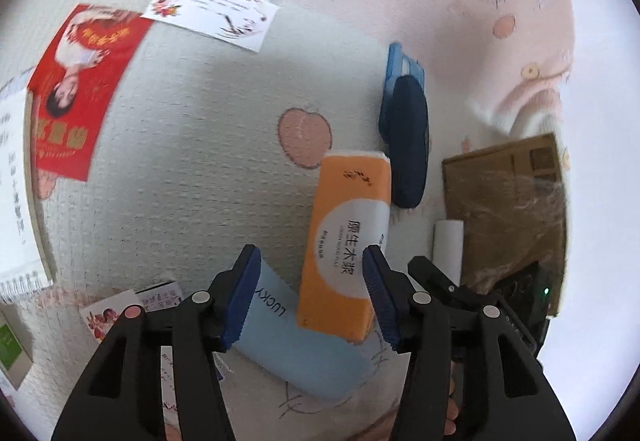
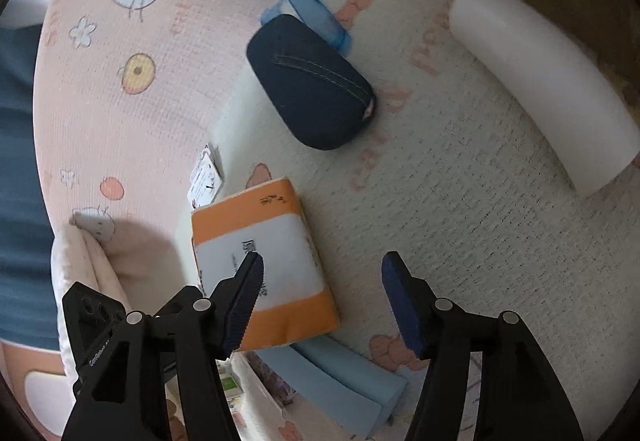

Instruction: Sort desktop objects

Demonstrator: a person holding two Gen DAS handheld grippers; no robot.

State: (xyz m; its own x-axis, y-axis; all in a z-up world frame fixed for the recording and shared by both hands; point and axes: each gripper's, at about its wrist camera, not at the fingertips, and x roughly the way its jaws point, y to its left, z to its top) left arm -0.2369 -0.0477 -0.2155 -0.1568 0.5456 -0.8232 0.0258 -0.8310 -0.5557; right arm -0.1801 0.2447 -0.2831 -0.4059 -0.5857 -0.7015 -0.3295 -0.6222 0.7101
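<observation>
Left tool (image 1: 310,295) spread apart, empty, above orange tissue pack (image 1: 344,245) propped on pale blue LUCKY pouch (image 1: 304,353). Right tool (image 2: 322,299) likewise apart, pack just left of it. Probably light, squashy, slippery film; best pinched across narrow sides.

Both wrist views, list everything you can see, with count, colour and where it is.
tissue pack: one, orange and white, centre, one end resting on the blue pouch
blue pouch: one, light blue, nearest the grippers
dark case: one, navy, beyond the tissue pack
blue box: one, clear blue, partly under the dark case
white roll: one, white, beside the cardboard box
cardboard box: one, brown, right edge
red leaflet: one, red, far left
cards: several, white printed, scattered
cloth: one, pink and white cartoon print, underneath
left gripper: black, blue pads, jaws open
right gripper: same, jaws open
</observation>
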